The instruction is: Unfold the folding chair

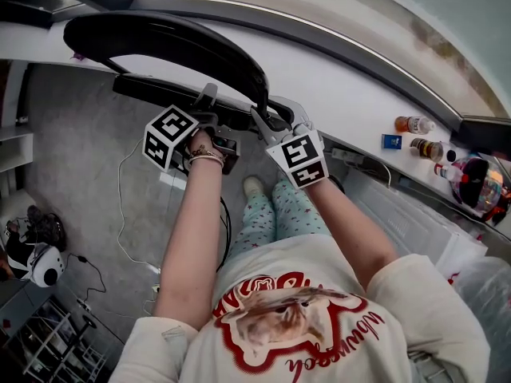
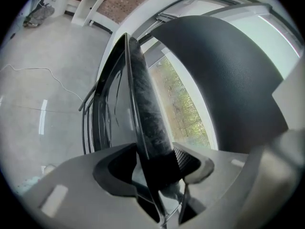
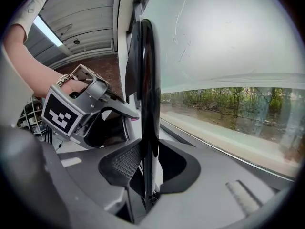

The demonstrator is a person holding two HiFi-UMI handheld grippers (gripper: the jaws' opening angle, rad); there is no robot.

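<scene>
The left claw [image 1: 209, 96] is closed on the chair [image 1: 172, 37]. A dark panel edge fills the space between its jaws and runs up and away from them, and the pads seem to sit against both faces. This looks like the lower, flatter panel, probably the seat. The thin frame tubes lie just left of this claw, and the broad curved back rises to its right.

The chair is still folded flat, standing on edge between the two claws and the sill [image 1: 343, 86] beyond them.

The right claw [image 1: 267, 120] is half closed on a thinner black edge, which stands upright between its pads and looks pinched from both sides. This appears to be the lower end of the curved back. The left claw sits close to its left.

The step in hand seems to be parting the two panels. To do it well:

- Keep the left claw firm and still as the anchor.
- Swing the right claw's panel towards the person, away from the sill, in the arc the hinge allows.
- Keep both edges deep in the jaws, because the glossy panels could slip.
- Pull evenly so that neither panel twists.
</scene>
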